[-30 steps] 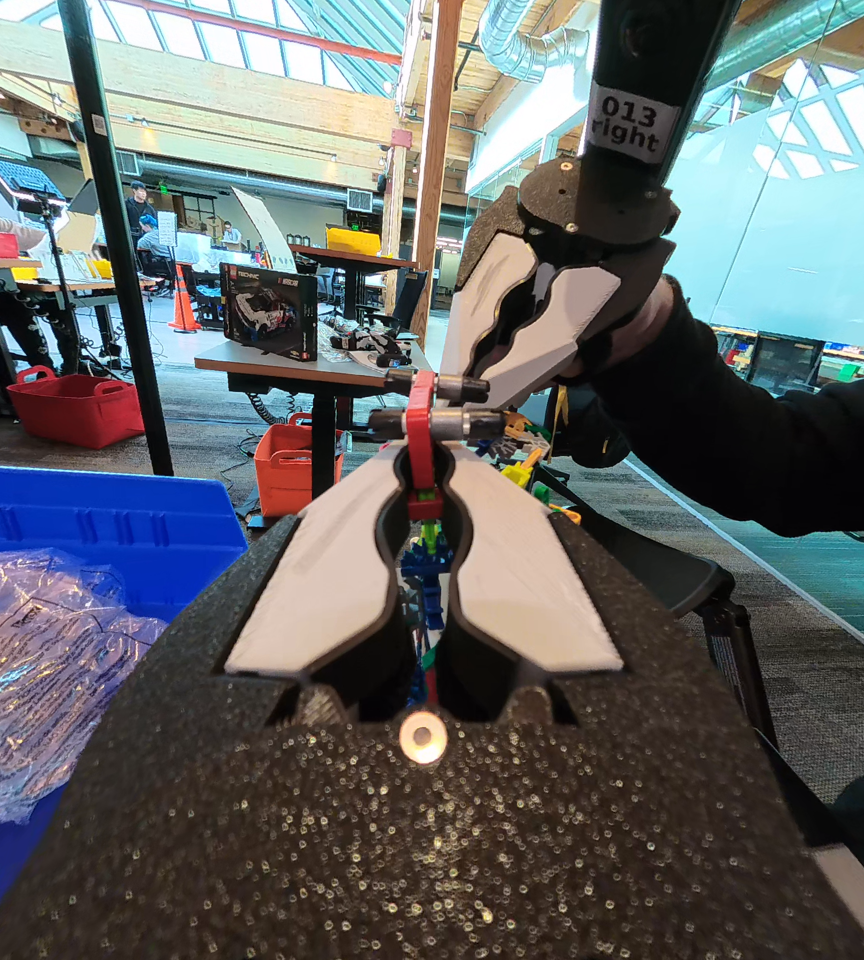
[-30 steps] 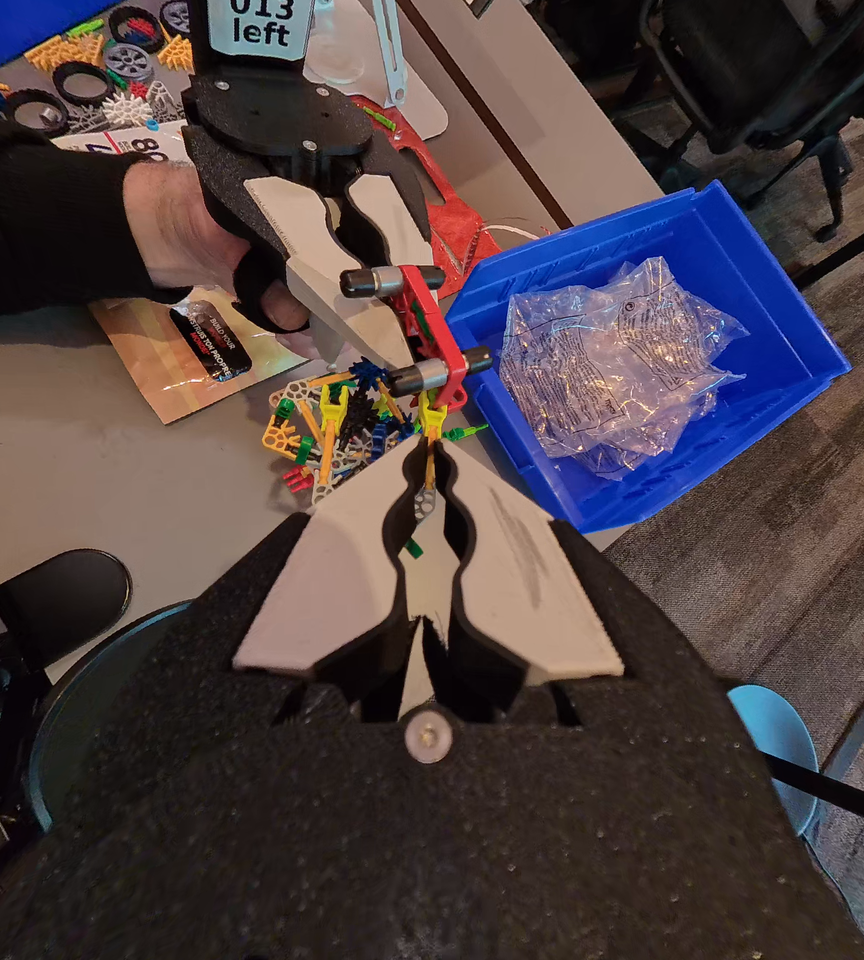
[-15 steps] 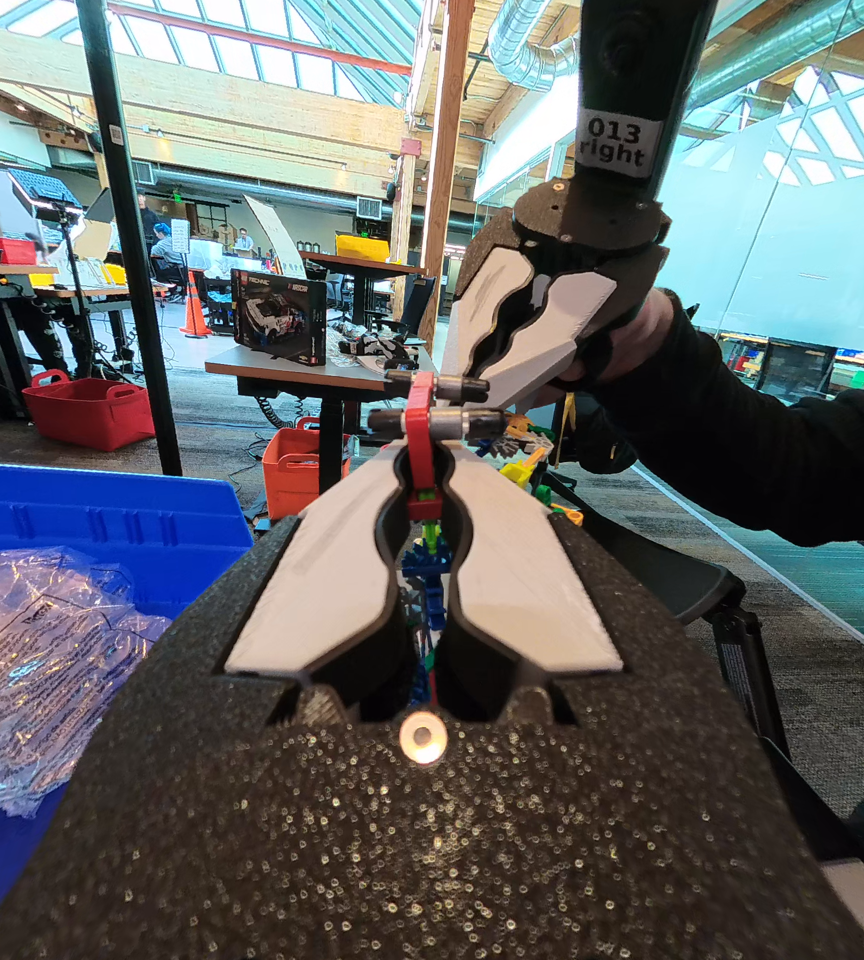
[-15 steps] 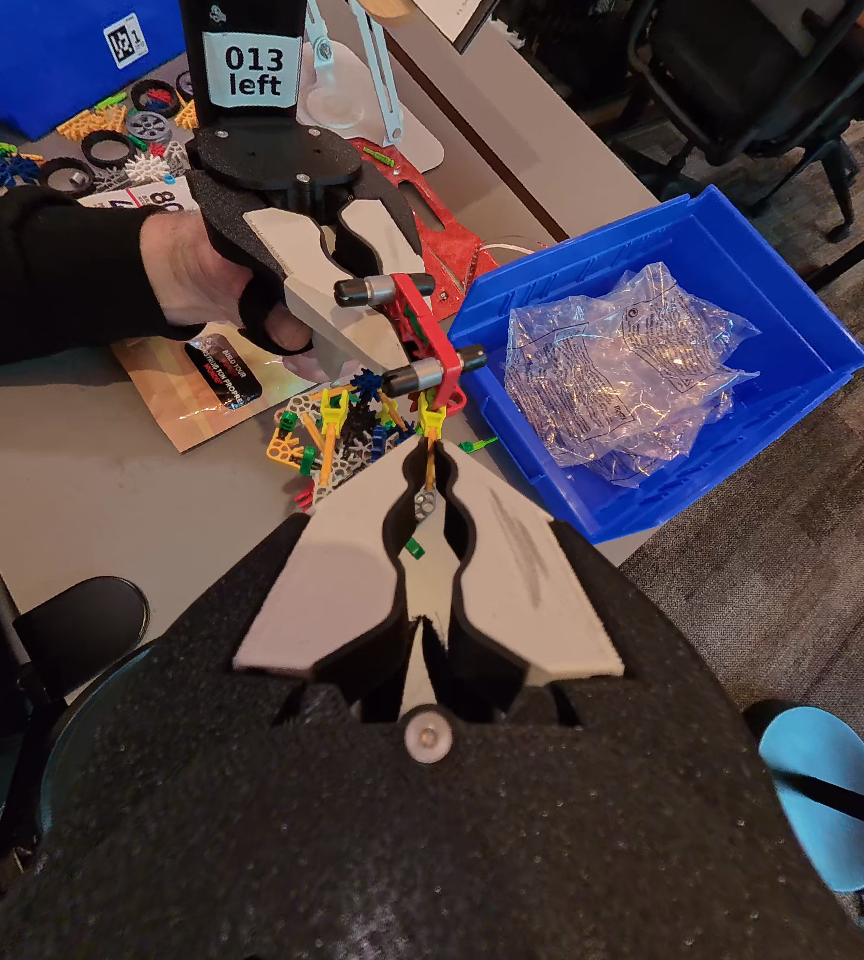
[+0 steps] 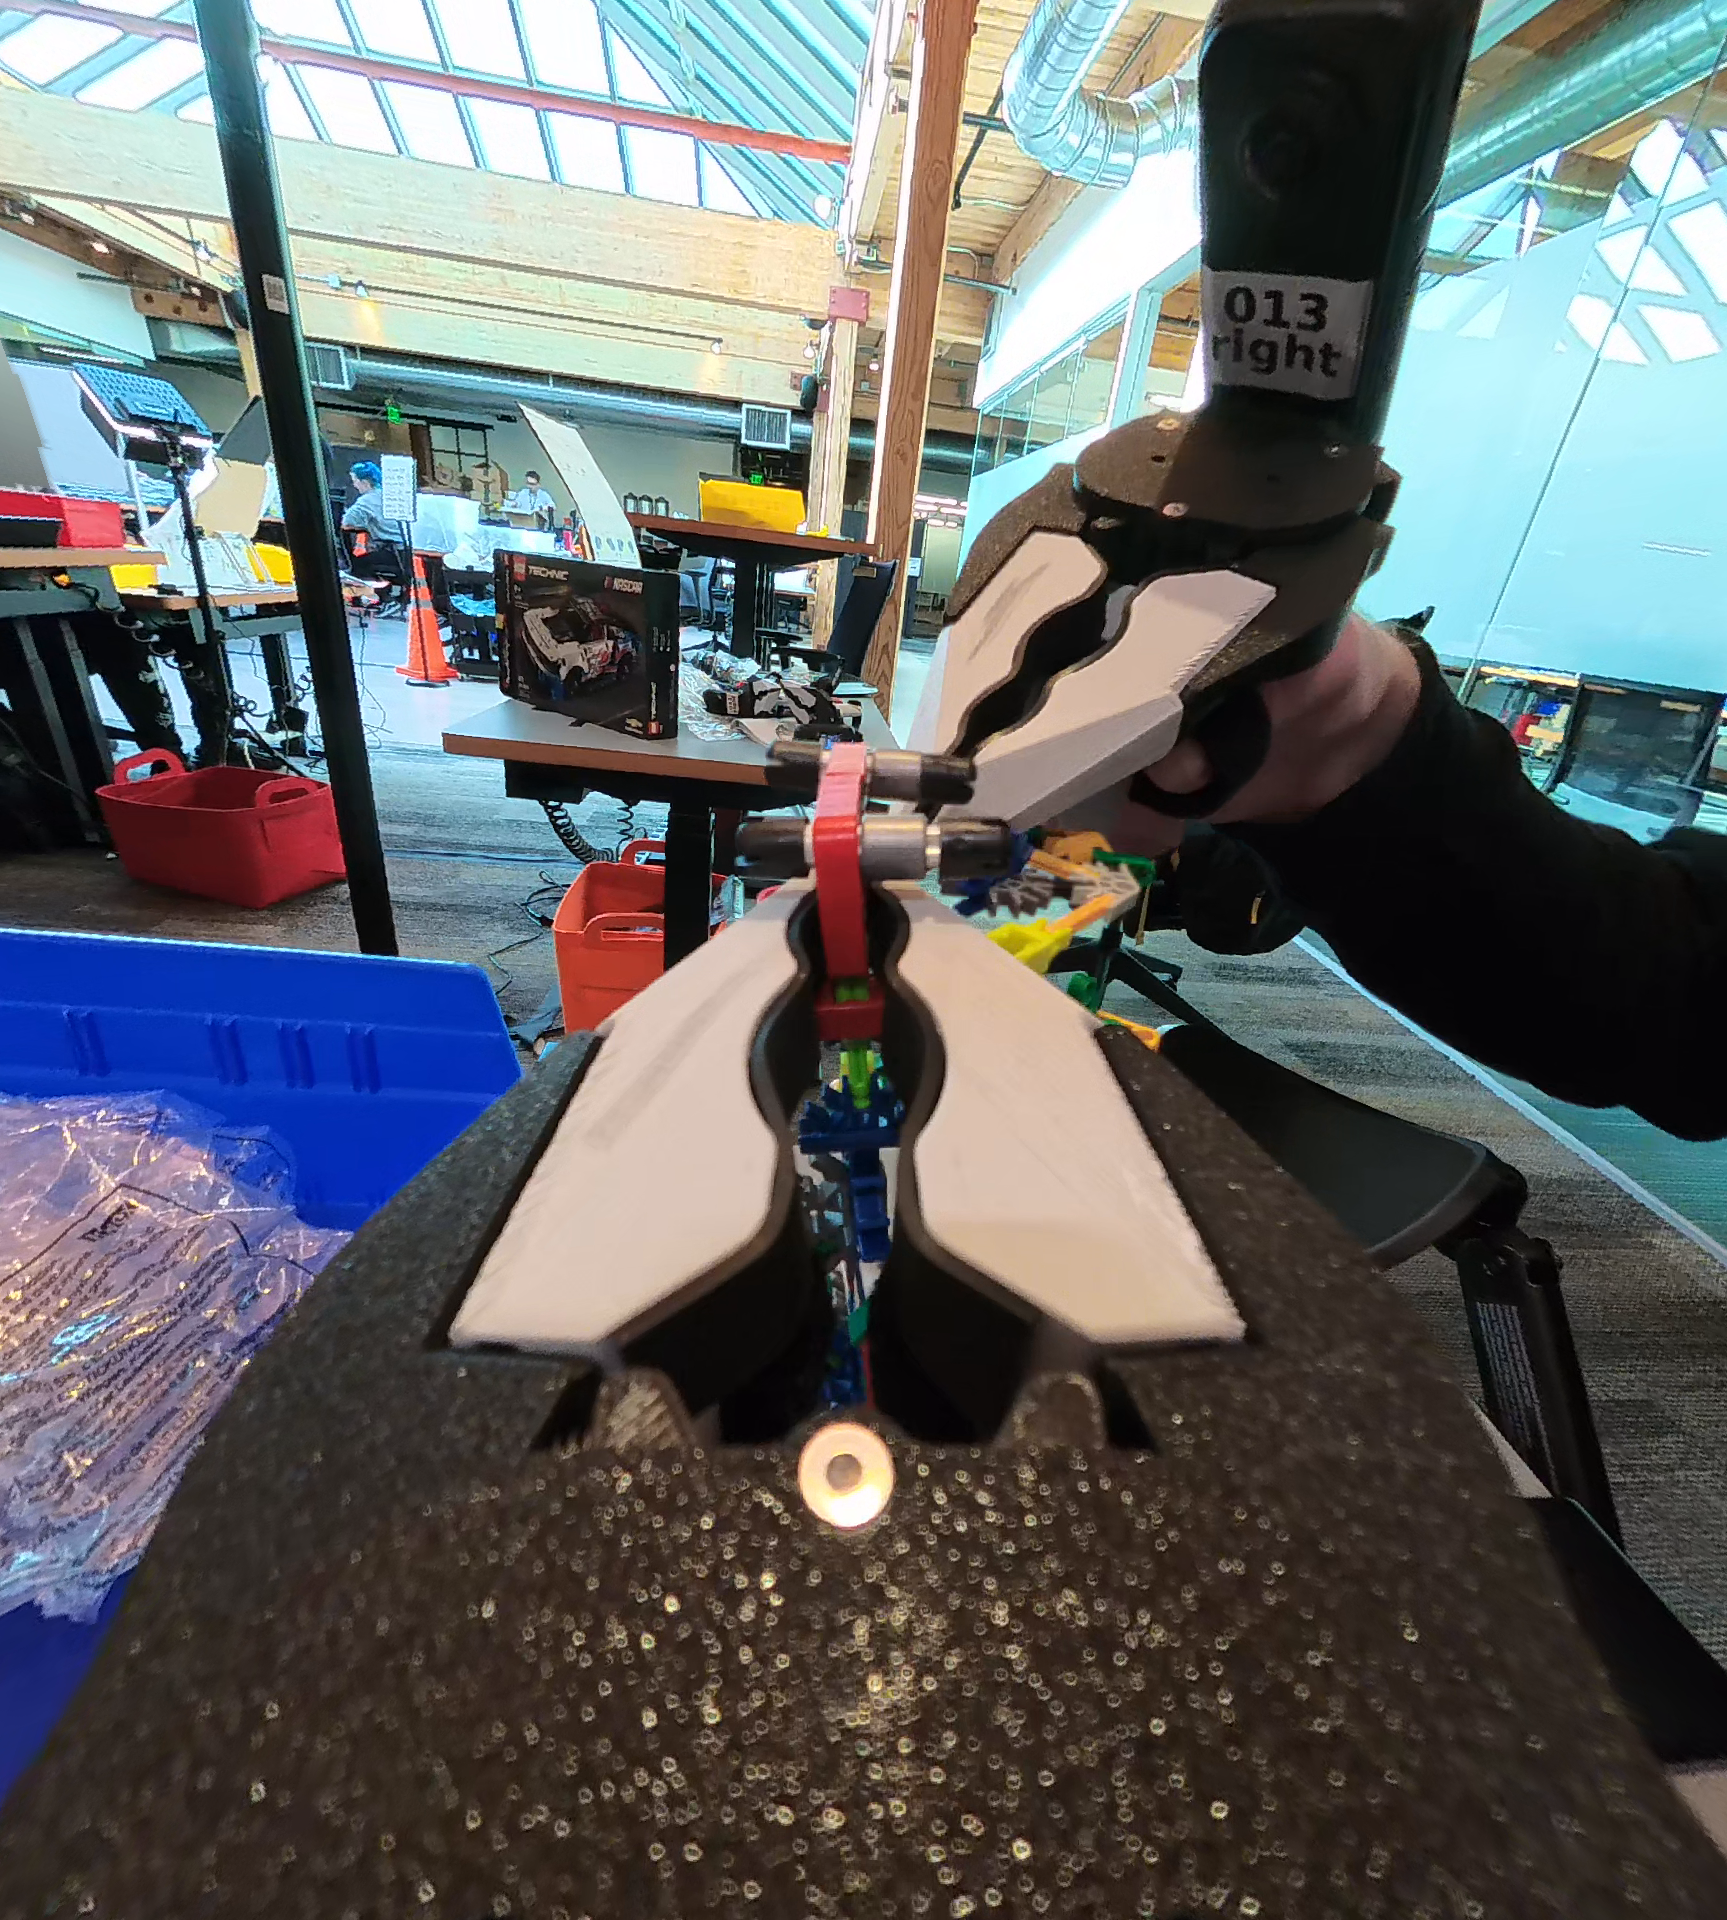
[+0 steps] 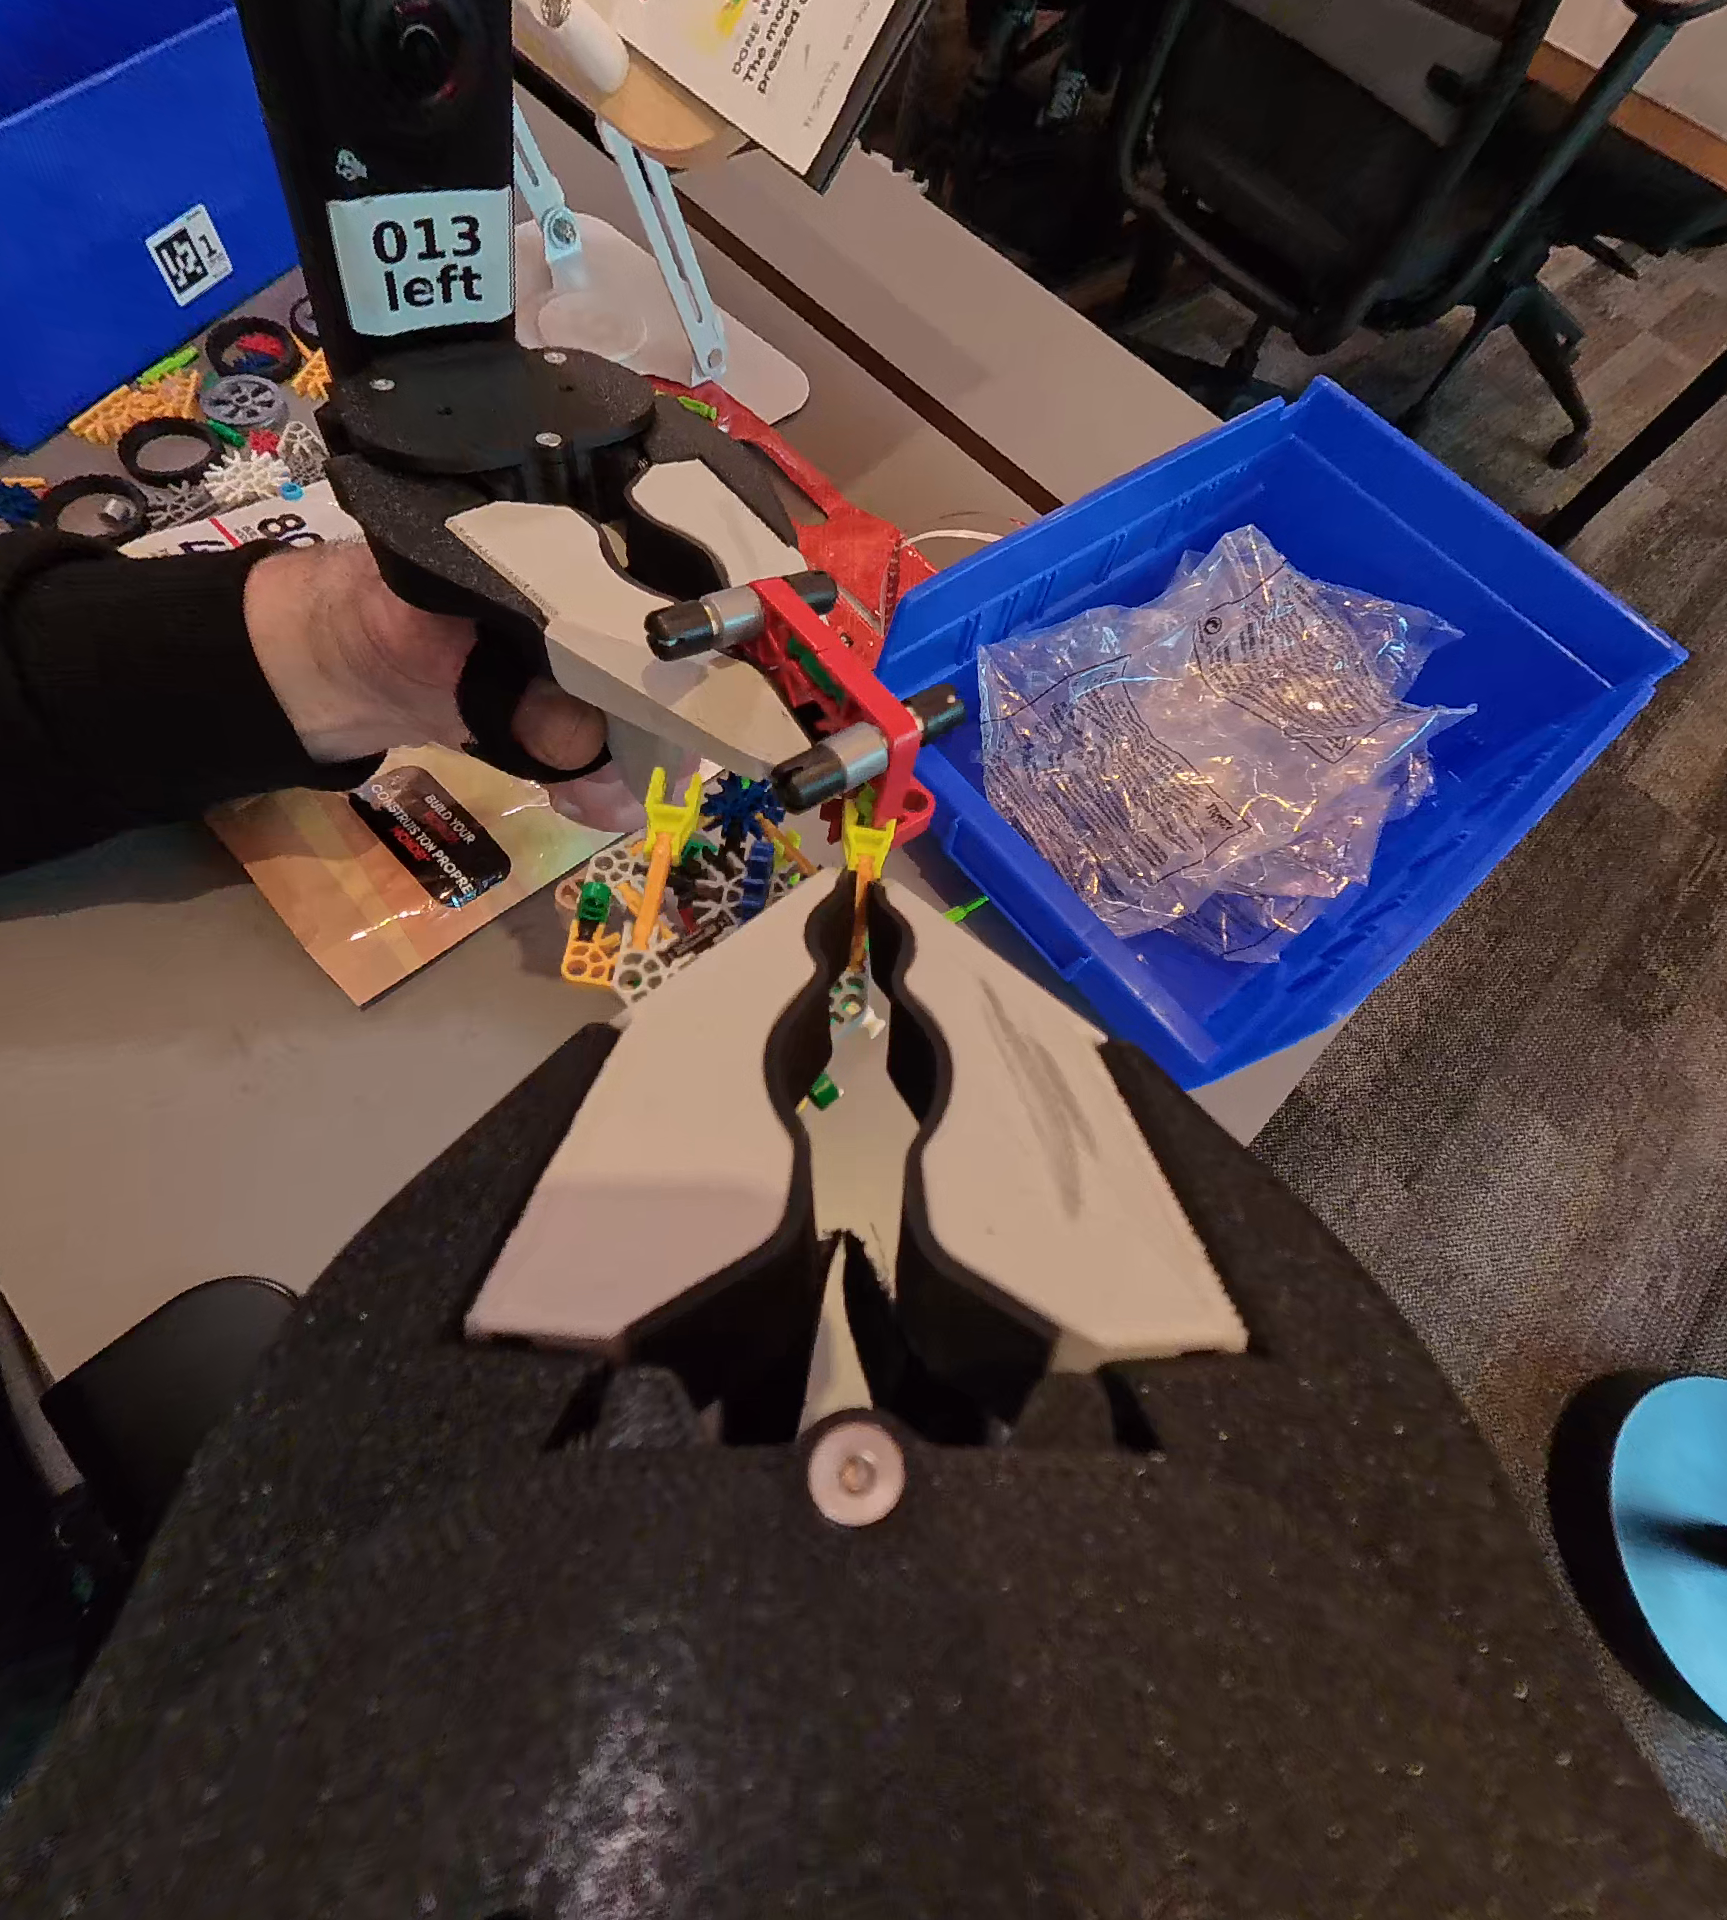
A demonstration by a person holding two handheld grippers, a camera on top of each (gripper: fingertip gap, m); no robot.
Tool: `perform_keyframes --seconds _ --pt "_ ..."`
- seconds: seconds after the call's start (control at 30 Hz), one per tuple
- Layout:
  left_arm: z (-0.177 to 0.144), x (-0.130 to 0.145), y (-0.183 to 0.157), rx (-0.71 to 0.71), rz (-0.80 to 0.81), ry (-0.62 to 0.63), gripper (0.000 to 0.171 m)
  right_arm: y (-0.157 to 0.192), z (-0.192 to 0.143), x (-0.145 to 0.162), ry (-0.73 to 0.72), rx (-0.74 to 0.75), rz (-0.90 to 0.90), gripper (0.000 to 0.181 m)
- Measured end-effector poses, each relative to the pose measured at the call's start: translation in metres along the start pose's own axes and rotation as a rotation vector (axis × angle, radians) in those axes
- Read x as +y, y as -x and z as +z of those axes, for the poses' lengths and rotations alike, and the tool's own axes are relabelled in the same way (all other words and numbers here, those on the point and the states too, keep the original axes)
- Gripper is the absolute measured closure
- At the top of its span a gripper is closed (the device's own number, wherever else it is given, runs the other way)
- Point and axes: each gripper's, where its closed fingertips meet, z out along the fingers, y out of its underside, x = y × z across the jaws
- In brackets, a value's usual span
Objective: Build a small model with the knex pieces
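Note:
My left gripper (image 5: pixel 846 904) is shut on a red toy frame (image 5: pixel 843 821) that carries two black-and-silver rollers (image 5: pixel 926 840). It holds the frame in the air above the table edge. My right gripper (image 6: pixel 854 899) is shut on a thin orange rod with a yellow connector (image 6: pixel 867 840), which meets the bottom corner of the red frame (image 6: pixel 880 717). In the left wrist view the right gripper (image 5: pixel 952 753) comes down from the upper right, its tips beside the rollers. In the right wrist view the left gripper (image 6: pixel 786 665) reaches in from the upper left.
A pile of coloured construction pieces (image 6: pixel 672 894) lies on the grey table (image 6: pixel 163 1091) under the grippers, beside a booklet (image 6: pixel 371 883). A blue bin (image 6: pixel 1524 582) holding a clear plastic bag (image 6: pixel 1202 727) sits at the table's right edge. Loose wheels and connectors (image 6: pixel 163 447) lie farther back. My left and right fingertips are right by each other.
Both grippers keep their hold. The right wrist view has pulled back and tilted up, showing more of the far table. In the left wrist view the right gripper has shifted slightly right.

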Motion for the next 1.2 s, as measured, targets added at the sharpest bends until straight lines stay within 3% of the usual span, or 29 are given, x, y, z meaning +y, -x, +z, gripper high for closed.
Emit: perform_keyframes --seconds 1.2 --pt "0.0018 0.0023 0.0078 -0.125 0.084 0.025 0.171 -0.0091 0.0089 -0.0038 -0.111 0.183 0.205 0.181"
